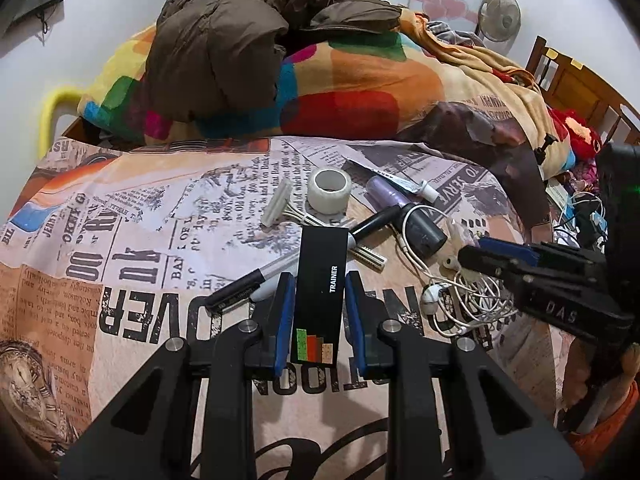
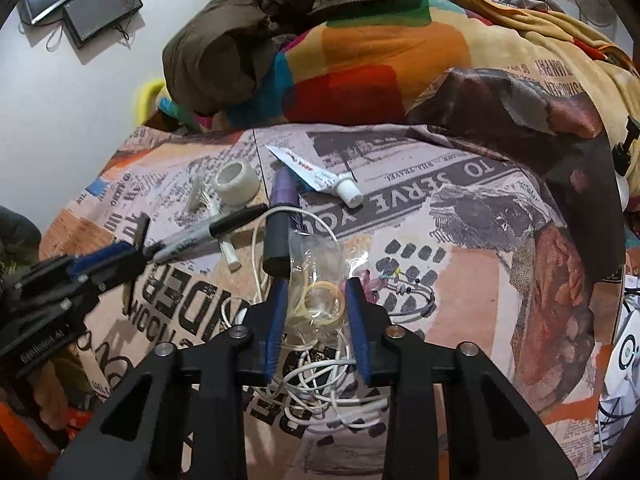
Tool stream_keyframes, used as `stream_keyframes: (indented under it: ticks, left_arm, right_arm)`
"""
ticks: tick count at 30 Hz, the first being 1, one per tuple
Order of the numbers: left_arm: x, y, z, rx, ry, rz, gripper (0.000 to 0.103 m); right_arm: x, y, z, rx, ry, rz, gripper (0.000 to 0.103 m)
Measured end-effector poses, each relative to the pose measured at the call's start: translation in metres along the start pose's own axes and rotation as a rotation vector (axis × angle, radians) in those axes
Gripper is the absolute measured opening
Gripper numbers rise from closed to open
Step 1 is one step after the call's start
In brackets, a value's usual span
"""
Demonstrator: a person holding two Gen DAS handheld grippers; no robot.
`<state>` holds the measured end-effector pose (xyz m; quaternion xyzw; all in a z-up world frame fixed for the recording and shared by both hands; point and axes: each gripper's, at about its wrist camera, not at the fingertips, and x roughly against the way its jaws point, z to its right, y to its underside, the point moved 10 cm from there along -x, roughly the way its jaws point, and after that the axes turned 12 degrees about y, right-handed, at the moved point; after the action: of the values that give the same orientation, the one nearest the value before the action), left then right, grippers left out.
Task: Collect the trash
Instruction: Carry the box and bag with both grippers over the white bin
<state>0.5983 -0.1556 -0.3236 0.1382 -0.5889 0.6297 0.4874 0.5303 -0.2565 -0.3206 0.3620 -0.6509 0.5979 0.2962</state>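
A flat black card marked TRAINER (image 1: pixel 320 292) sits between the blue pads of my left gripper (image 1: pixel 319 292); the pads stand close on both its sides, a thin gap showing. In the right wrist view my right gripper (image 2: pixel 314 300) is open around a clear plastic bag (image 2: pixel 320 276) holding yellow rubber bands, which lies on tangled white earphone cable (image 2: pixel 320 380). A marker (image 2: pixel 208 236), tape roll (image 2: pixel 238 182), razor (image 1: pixel 280 204), squeezed tube (image 2: pixel 316 176) and purple-black cylinder (image 2: pixel 280 228) lie on the newspaper-print bedsheet (image 2: pixel 460 264). The right gripper also shows in the left wrist view (image 1: pixel 496 252).
A brown jacket (image 1: pixel 224 40) lies on a colourful blanket (image 1: pixel 360 84) at the back of the bed. A beaded bracelet (image 2: pixel 404 284) lies right of the bag. A red plush toy (image 1: pixel 580 136) and wooden headboard (image 1: pixel 576 84) are at the right.
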Motion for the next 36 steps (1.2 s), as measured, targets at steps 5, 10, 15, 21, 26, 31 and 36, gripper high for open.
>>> stream_keyframes:
  ticks: [5, 10, 15, 21, 26, 31, 36]
  left_arm:
    - [0.007, -0.001, 0.001, 0.023, 0.016, 0.025, 0.025]
    - [0.026, -0.001, -0.002, 0.054, 0.014, 0.066, 0.025]
    - [0.053, 0.005, -0.009, 0.067, -0.015, 0.1, 0.025]
    - [0.099, 0.018, -0.023, 0.111, -0.047, 0.141, 0.025]
    - [0.155, 0.035, -0.037, 0.141, -0.089, 0.18, 0.025]
    - [0.216, 0.057, -0.055, 0.173, -0.137, 0.226, 0.025]
    - [0.272, 0.084, -0.073, 0.207, -0.18, 0.264, 0.025]
  right_arm:
    - [0.012, -0.009, -0.001, -0.012, -0.004, 0.052, 0.021]
    - [0.032, -0.02, -0.005, -0.04, -0.04, 0.113, 0.021]
    - [0.061, -0.029, -0.024, -0.008, -0.068, 0.182, 0.021]
    - [0.081, -0.025, -0.069, 0.078, -0.108, 0.211, 0.021]
    - [0.101, -0.007, -0.123, 0.165, -0.153, 0.209, 0.021]
    - [0.129, 0.014, -0.175, 0.239, -0.21, 0.21, 0.021]
    - [0.147, 0.038, -0.219, 0.298, -0.252, 0.188, 0.021]
